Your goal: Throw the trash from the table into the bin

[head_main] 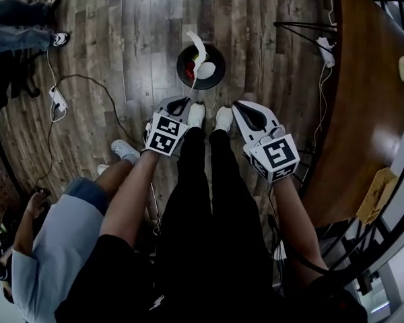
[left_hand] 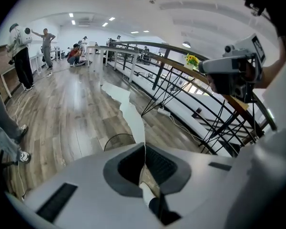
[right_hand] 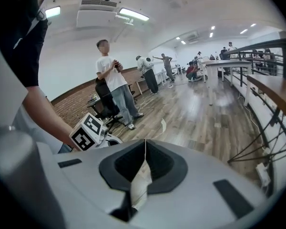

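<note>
Left tongs (head_main: 180, 103), just beside the bin (head_main: 219, 78), pinch a paper strip (head_main: 202, 48) by its lower end; right tongs (head_main: 254, 118) closed, empty. Featherlight and floppy, I judge.

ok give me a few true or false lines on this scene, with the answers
1. The left gripper is shut on a white paper strip. True.
2. The bin is empty. False: white and red trash lies in it.
3. The bin lies tipped on its side. False: it stands upright on the wood floor, ahead of the person's shoes.
4. The right gripper has its jaws together. True.
</note>
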Tool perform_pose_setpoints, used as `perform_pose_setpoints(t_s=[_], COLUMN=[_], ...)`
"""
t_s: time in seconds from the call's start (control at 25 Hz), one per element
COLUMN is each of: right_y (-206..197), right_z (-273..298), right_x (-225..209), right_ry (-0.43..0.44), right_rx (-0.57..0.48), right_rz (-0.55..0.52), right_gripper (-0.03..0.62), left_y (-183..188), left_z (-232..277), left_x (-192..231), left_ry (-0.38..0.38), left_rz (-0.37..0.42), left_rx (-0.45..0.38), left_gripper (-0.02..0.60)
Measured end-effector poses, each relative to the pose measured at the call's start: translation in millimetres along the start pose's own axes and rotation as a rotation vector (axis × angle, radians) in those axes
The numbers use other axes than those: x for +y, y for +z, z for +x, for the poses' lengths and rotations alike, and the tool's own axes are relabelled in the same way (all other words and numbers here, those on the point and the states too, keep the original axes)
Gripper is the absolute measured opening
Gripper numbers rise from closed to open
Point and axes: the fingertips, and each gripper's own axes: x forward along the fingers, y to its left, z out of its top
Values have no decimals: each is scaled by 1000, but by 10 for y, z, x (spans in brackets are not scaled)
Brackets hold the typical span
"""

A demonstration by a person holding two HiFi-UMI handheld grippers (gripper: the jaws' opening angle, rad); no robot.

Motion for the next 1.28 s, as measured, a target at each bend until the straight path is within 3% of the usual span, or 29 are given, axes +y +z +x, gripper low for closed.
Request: perform_pose_setpoints(t_s=[0.32, 0.6, 0.88, 1.28], right_y=[-662, -1273, -1547, -1737], right_z=[475, 856, 1155, 1175], right_x=[-281, -615, -745, -882], right_ry=[54, 39, 46, 47], right_rx=[64, 86, 93, 84], right_rz=[25, 92, 98, 152], right_gripper=[14, 14, 14, 14], left_y=[-750, -1378, -1588, -1643], left_z=[928, 1702, 2206, 2639], left_x=[132, 282, 545, 775], left_ry=[-30, -49, -48, -146], left_rz=[-5, 3, 18, 87], left_rx=[159, 291, 367, 663], left_gripper=[15, 15, 15, 15])
